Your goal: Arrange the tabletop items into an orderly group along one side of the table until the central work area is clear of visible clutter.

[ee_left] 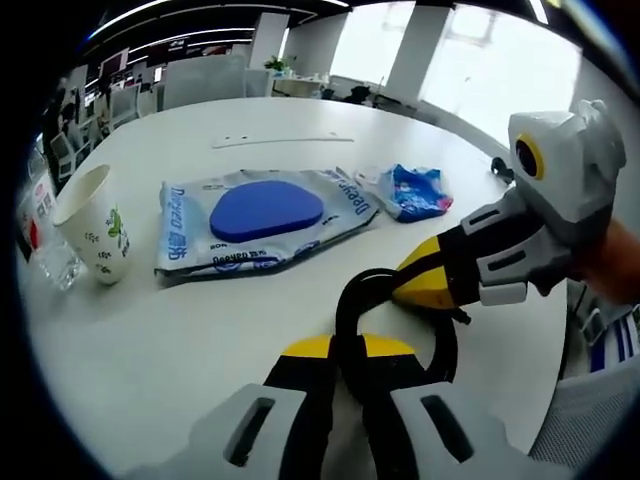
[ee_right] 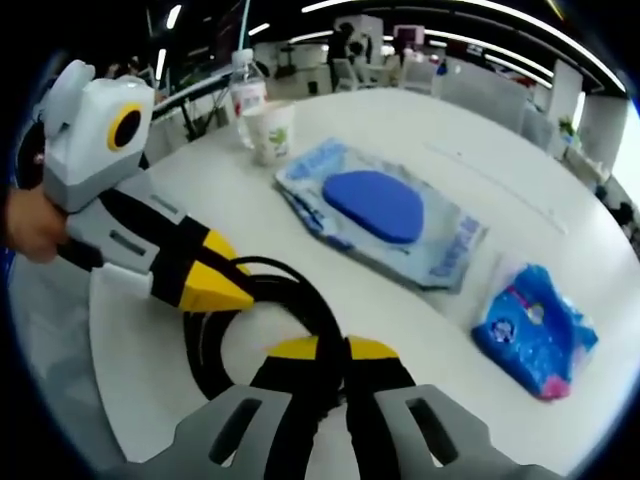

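We see a black cable lying coiled on the white desk, close to its near edge, and both grippers are clamped on it. In the left gripper view, the left gripper has its yellow-tipped fingers closed on one loop of the coil, while the right gripper comes in from the right and pinches the same cable just beyond. In the right gripper view, the right gripper grips the cable between its fingers, and the left gripper reaches in from the left, its tip touching the coil.

Beyond the cable lies a flat wet-wipe pack with a blue oval lid, and beside it a smaller crumpled blue packet. Further off stands a paper cup with a green print, and next to it what we take to be a clear plastic bottle, though it is blurred. Office chairs and desks fill the background.
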Demonstrator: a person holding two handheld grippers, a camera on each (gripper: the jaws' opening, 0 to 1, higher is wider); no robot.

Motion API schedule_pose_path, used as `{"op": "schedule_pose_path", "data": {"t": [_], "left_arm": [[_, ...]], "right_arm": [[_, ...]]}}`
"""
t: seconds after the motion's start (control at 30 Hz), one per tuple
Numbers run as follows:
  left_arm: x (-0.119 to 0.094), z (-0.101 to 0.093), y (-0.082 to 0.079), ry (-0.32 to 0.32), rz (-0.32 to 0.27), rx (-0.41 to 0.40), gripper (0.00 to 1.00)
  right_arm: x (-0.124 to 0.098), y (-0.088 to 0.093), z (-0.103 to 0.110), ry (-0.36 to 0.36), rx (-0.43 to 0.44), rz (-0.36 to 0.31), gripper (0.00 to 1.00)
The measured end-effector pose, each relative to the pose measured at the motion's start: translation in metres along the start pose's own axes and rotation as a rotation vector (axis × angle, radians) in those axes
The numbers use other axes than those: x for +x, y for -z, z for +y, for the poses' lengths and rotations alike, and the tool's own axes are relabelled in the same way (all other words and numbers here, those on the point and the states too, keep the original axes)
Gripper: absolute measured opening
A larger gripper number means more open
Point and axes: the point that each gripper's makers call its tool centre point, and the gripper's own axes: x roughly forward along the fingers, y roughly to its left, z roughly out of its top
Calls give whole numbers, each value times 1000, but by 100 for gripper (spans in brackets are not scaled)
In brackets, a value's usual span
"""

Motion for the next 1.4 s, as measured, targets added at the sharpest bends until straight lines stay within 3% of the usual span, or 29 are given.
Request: {"op": "schedule_pose_path", "data": {"t": [0.87, 1.03, 1.17, 1.4], "left_arm": [[3, 5, 0, -9, 21, 9, 9], [4, 4, 1, -12, 25, 2, 11], [3, 3, 2, -1, 18, -34, 13], [1, 4, 1, -17, 16, -22, 22]], "right_arm": [[5, -5, -3, 5, -13, -13, 6], [3, -5, -8, 51, -26, -15, 12], [1, -3, -8, 60, -21, -20, 13], [-5, -6, -10, 70, -13, -27, 14]]}}
